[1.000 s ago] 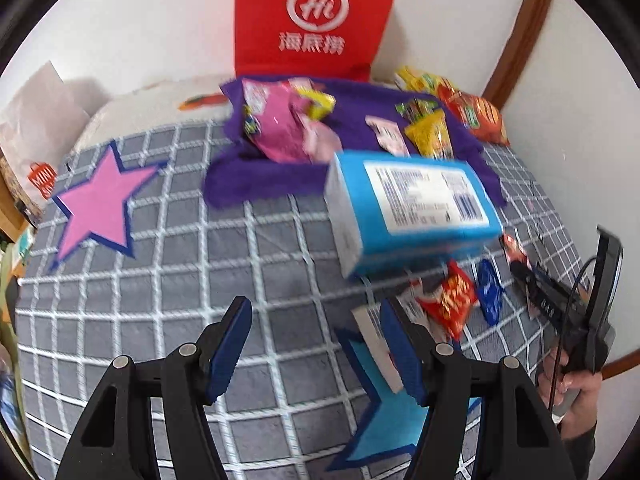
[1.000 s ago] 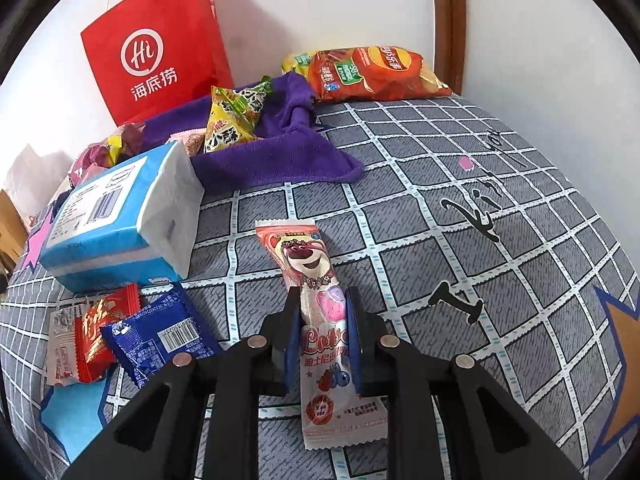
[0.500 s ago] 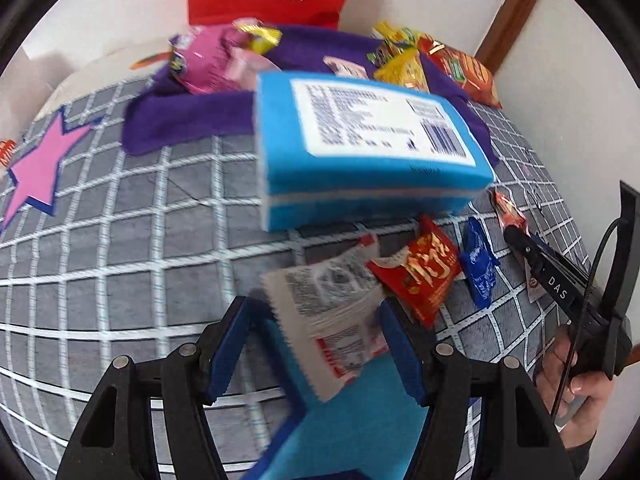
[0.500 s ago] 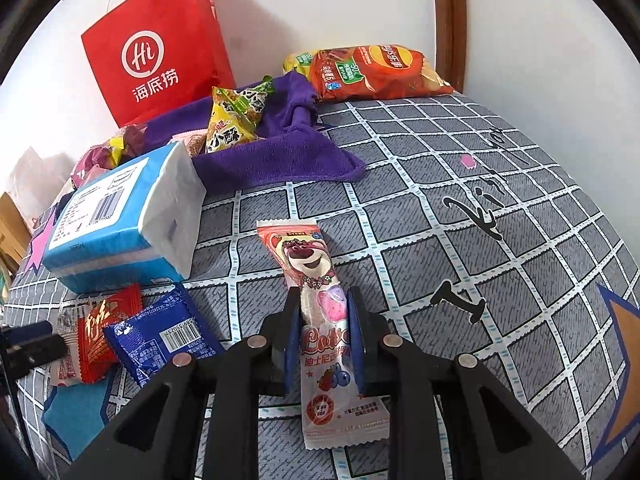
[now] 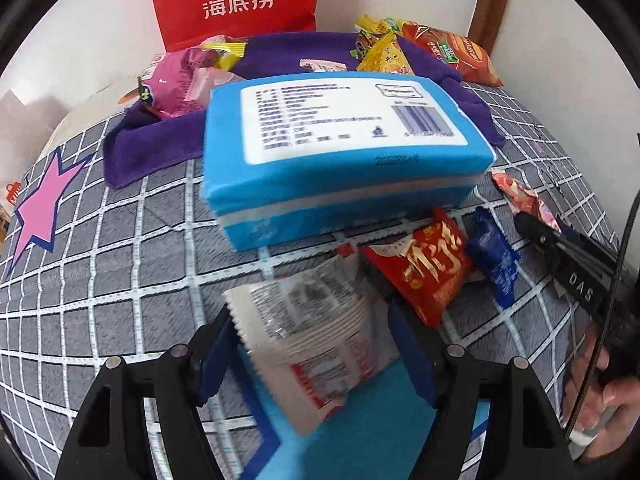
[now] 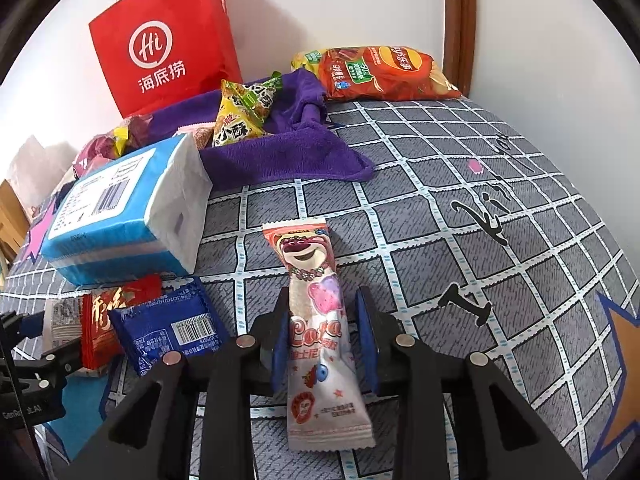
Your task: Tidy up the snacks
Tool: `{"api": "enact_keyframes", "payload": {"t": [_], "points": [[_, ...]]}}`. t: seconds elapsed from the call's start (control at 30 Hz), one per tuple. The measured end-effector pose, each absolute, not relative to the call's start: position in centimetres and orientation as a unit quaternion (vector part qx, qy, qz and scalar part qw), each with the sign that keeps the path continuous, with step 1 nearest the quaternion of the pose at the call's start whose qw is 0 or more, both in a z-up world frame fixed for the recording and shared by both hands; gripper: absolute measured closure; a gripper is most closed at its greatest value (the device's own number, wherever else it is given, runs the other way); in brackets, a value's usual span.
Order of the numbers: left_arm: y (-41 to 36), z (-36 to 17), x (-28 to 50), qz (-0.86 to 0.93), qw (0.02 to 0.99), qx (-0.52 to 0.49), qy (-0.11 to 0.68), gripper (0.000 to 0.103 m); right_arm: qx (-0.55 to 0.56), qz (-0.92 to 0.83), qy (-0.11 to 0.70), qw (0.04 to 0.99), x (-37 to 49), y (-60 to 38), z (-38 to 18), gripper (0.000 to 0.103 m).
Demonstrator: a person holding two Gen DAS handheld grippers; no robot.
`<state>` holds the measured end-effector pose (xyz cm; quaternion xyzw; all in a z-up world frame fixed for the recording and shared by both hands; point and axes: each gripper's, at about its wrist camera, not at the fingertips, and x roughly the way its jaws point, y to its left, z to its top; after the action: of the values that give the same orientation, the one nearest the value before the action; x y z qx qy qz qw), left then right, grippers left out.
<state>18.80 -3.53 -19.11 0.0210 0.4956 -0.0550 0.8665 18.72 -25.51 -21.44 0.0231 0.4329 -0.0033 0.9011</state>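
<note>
A white and silver snack packet lies on the grey checked bedspread, between the blue pads of my left gripper. Those jaws are opening and do not press the packet. A red packet and a dark blue packet lie just to its right. In the right wrist view a long pink packet with a bear on it lies between the pads of my right gripper. Its jaws are opening too, with a gap showing at the right pad.
A big blue tissue pack sits just beyond the small packets. Behind it a purple cloth carries a yellow-green packet and pink packets. A red paper bag and an orange chips bag stand at the wall.
My left gripper came forward and down until its pads straddle the white packet, and its jaws widened. My right gripper stayed put and its pads came off the pink bear packet.
</note>
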Motion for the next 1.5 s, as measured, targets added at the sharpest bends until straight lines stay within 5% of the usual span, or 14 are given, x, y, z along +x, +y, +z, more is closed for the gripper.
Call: {"api": "enact_keyframes", "payload": {"t": [0.67,0.9,1.0,1.5], "points": [[-3.8,-19.9,18.0,-0.06,0.875,0.056,0.478,0.024,0.027,-0.001,0.433,0.901,18.7,-25.6,-21.4,0.072],[-3.8,-19.9,17.8,-0.074,0.878,0.055,0.471,0.038,0.027,-0.006,0.432,0.901,18.7,-25.6,-21.4,0.075],[-2.9,-19.5,16.7,-0.084,0.881,0.062,0.461,0.079,0.038,-0.004,0.431,0.902,18.6,-26.0,-21.4,0.077],[-0.3,-18.1,15.2,-0.125,0.875,0.0,0.467,0.086,0.053,0.004,0.429,0.902,18.5,-26.5,-21.3,0.08]]}}
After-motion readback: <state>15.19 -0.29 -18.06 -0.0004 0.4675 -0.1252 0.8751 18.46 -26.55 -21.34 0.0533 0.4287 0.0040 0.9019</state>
